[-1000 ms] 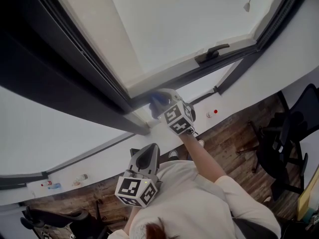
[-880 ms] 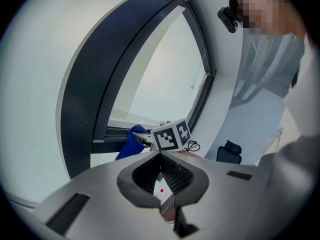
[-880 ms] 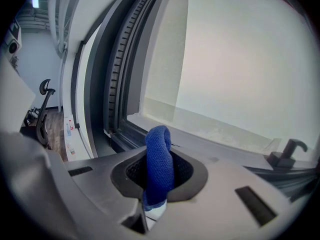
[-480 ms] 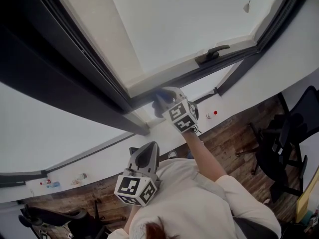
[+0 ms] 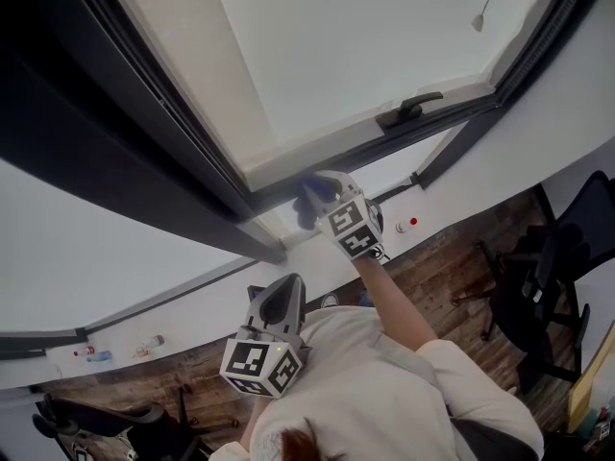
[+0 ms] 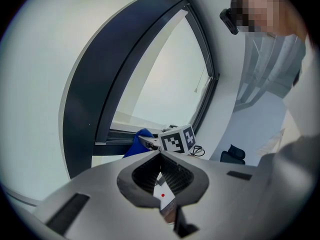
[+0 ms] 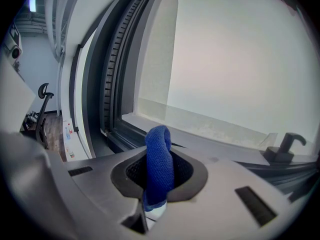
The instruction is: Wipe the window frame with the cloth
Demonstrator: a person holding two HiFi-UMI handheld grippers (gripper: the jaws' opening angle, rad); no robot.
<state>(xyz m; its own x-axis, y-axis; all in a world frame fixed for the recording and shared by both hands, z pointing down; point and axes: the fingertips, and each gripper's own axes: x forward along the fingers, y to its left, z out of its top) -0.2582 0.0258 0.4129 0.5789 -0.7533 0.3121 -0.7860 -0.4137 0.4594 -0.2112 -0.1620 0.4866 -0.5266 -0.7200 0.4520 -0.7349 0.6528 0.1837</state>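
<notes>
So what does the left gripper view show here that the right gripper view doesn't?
Only the left gripper view: the right gripper seen from outside with its marker cube, the person's pale top, and the left gripper, jaws together on nothing. Only the right gripper view: the right jaws clamped on the cloth, and a clear look at the window handle. Both: the blue cloth, the dark window frame and the pale pane.

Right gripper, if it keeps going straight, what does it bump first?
Probably the window frame, at its bottom rail: the blue cloth pinched in its fingers leads and may be touching it; depth is unclear.
</notes>
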